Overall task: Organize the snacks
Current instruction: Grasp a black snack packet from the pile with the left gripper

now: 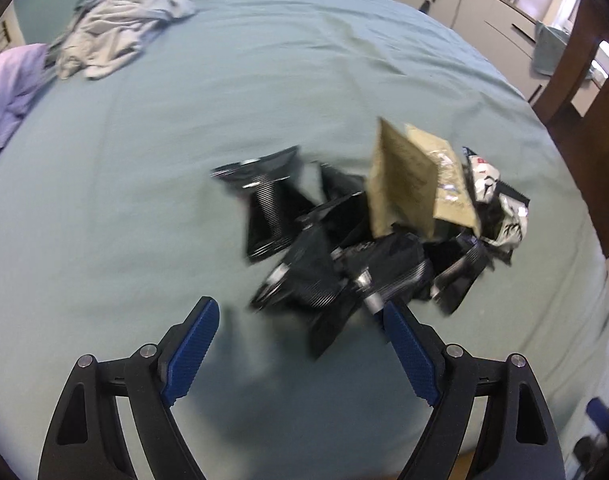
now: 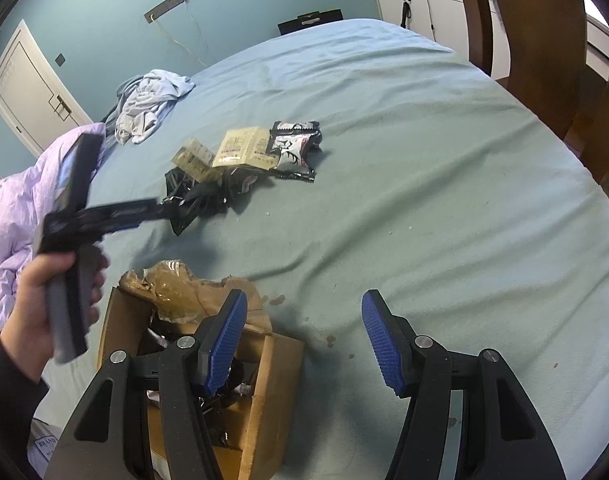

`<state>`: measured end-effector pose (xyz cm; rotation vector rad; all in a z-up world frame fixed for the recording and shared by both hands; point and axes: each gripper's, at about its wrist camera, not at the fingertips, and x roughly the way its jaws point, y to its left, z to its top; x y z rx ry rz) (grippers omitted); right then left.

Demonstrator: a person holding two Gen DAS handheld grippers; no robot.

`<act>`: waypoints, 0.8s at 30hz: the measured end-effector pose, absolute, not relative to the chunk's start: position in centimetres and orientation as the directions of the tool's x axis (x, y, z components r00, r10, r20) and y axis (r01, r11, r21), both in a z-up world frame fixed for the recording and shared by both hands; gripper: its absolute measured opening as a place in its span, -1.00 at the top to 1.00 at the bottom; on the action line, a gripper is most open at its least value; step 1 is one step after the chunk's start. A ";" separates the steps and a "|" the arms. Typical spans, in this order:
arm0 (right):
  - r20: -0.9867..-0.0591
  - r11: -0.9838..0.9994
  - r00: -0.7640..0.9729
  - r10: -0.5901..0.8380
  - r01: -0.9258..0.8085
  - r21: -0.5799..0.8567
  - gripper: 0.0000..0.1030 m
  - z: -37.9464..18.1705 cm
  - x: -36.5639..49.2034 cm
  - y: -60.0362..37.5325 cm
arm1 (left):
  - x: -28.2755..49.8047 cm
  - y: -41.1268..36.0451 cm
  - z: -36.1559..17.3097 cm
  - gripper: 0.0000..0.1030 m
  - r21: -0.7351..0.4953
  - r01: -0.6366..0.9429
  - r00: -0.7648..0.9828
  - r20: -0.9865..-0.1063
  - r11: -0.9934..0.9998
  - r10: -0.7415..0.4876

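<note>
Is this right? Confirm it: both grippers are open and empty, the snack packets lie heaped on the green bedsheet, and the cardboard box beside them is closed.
One error: the cardboard box is open, flaps torn back, per the right wrist view. The rest holds.

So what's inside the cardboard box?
The cardboard box holds a few dark, shiny packets. The right claw's arms cover most of the opening, so their number and the bottom stay hidden.

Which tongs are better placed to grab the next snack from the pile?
Left. The left tongs are open right at the black packets, while the right tongs sit back by the cardboard box, away from the pile.
</note>
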<state>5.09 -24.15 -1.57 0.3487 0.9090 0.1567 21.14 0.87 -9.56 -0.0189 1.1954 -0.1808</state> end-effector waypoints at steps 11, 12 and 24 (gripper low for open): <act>-0.766 0.929 0.574 0.290 0.023 0.369 -0.14 -2.7 6.1 -23.9 | 21.3 0.1 -10.4 0.50 -0.201 0.183 0.286 -0.926 0.962 -0.248; -0.768 0.930 0.573 0.286 0.025 0.366 -0.14 -2.7 6.1 -23.9 | 20.9 0.1 -10.1 0.52 -0.192 0.186 0.299 -0.923 0.964 -0.241; -0.747 0.943 0.628 0.219 0.060 0.327 -0.14 -1.5 4.6 -24.0 | 14.0 2.8 -1.4 0.53 -0.182 0.204 0.418 -0.872 0.962 -0.253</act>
